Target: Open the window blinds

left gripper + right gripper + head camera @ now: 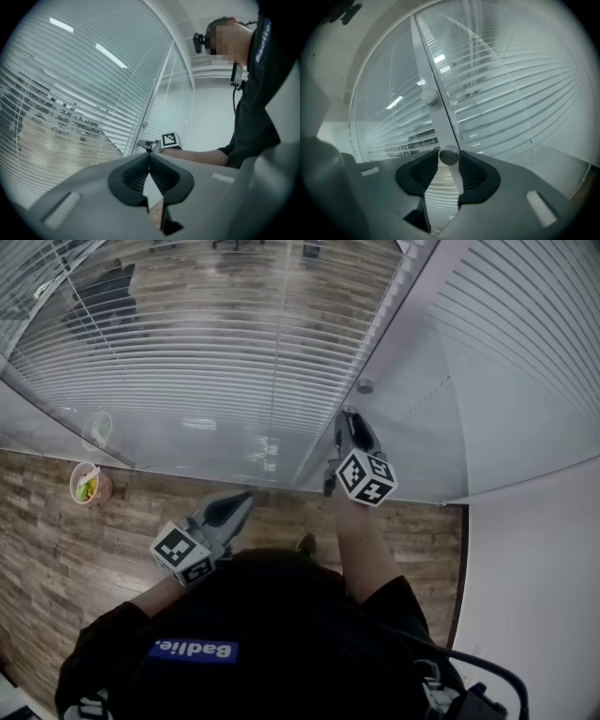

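Observation:
Slatted window blinds (206,352) hang behind glass, and more blinds (525,343) cover the pane to the right of a white frame post (398,320). My right gripper (349,416) points level at that post. In the right gripper view its jaws (449,161) stand round a small round knob (449,156) on the post, with the pads not visibly pressing it. A second knob (430,97) sits further along the post (365,386). My left gripper (246,495) hangs lower left, away from the glass, its fingertips (149,154) shut together on nothing.
A round bowl with food (90,484) stands on the wood floor by the glass at the left. A plain white wall (534,577) closes off the right side. The person's shoe (306,543) is near the base of the glass.

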`<state>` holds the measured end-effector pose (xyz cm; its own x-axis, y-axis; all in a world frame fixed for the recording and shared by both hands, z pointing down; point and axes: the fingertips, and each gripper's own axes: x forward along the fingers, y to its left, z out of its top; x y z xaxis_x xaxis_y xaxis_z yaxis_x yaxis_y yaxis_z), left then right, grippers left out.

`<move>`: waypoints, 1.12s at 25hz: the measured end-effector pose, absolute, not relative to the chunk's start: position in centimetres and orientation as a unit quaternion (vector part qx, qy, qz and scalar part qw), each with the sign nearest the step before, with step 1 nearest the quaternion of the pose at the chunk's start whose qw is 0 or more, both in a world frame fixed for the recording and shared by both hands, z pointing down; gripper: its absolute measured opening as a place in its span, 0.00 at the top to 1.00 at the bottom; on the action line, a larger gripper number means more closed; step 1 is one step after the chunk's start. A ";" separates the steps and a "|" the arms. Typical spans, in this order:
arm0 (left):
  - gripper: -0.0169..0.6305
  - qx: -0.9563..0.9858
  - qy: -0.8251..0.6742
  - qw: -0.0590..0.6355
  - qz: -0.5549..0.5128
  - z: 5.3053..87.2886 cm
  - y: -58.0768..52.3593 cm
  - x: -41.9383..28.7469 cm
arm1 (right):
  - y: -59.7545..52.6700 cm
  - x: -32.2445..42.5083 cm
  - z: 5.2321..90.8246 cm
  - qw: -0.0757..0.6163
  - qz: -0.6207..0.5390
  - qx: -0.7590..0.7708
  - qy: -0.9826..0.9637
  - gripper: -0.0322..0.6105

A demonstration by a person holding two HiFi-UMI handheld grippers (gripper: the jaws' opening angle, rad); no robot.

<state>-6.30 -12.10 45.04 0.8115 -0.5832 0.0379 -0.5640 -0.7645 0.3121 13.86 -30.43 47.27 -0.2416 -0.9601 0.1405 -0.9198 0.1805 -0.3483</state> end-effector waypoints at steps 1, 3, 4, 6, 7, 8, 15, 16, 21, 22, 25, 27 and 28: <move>0.97 0.939 -0.306 0.156 -0.031 45.0 -12.0 -6.3 | -30.5 13.9 47.2 0.055 -0.183 -0.616 0.765 0.75; 0.97 0.939 -0.306 0.155 -0.031 44.9 -11.9 -6.3 | -30.6 14.0 47.2 0.055 -0.194 -0.617 0.761 0.75; 0.97 0.939 -0.305 0.155 -0.030 45.0 -11.8 -6.3 | -30.6 13.9 47.3 0.051 -0.198 -0.617 0.760 0.75; 0.97 0.939 -0.304 0.155 -0.029 45.0 -11.7 -6.3 | -30.7 13.8 47.2 0.025 -0.189 -0.621 0.760 0.76; 0.97 0.939 -0.305 0.156 -0.028 45.0 -11.7 -6.4 | -30.7 13.7 47.2 0.002 -0.175 -0.626 0.760 0.76; 0.97 0.939 -0.307 0.156 -0.028 44.9 -11.7 -6.4 | -30.7 13.7 47.2 -0.022 -0.157 -0.631 0.760 0.76; 0.97 0.944 -0.295 0.144 -0.032 44.5 -11.3 -6.2 | -30.8 13.2 47.0 -0.135 -0.064 -0.638 0.755 0.76; 0.97 0.944 -0.295 0.144 -0.033 44.6 -11.4 -6.2 | -30.8 13.2 47.0 -0.152 -0.049 -0.638 0.753 0.76; 0.97 0.943 -0.295 0.152 -0.033 44.6 -11.3 -6.3 | -30.7 12.5 47.1 -0.232 0.026 -0.633 0.738 0.76; 0.97 0.943 -0.294 0.151 -0.033 44.6 -11.3 -6.3 | -30.6 12.4 47.1 -0.249 0.043 -0.632 0.733 0.76; 0.97 0.944 -0.293 0.151 -0.033 44.6 -11.3 -6.2 | -30.5 12.2 47.1 -0.299 0.099 -0.624 0.715 0.76; 0.97 0.944 -0.292 0.150 -0.032 44.7 -11.3 -6.2 | -30.5 12.1 47.2 -0.326 0.133 -0.616 0.704 0.76; 0.97 0.944 -0.292 0.149 -0.031 44.7 -11.3 -6.2 | -30.5 12.0 47.2 -0.332 0.141 -0.614 0.703 0.76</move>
<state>-6.25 -11.33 44.75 0.8272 -0.5612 0.0280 -0.5425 -0.7846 0.3001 12.01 -30.51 47.23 -0.0267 -0.9555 0.2937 -0.7685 0.2075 0.6053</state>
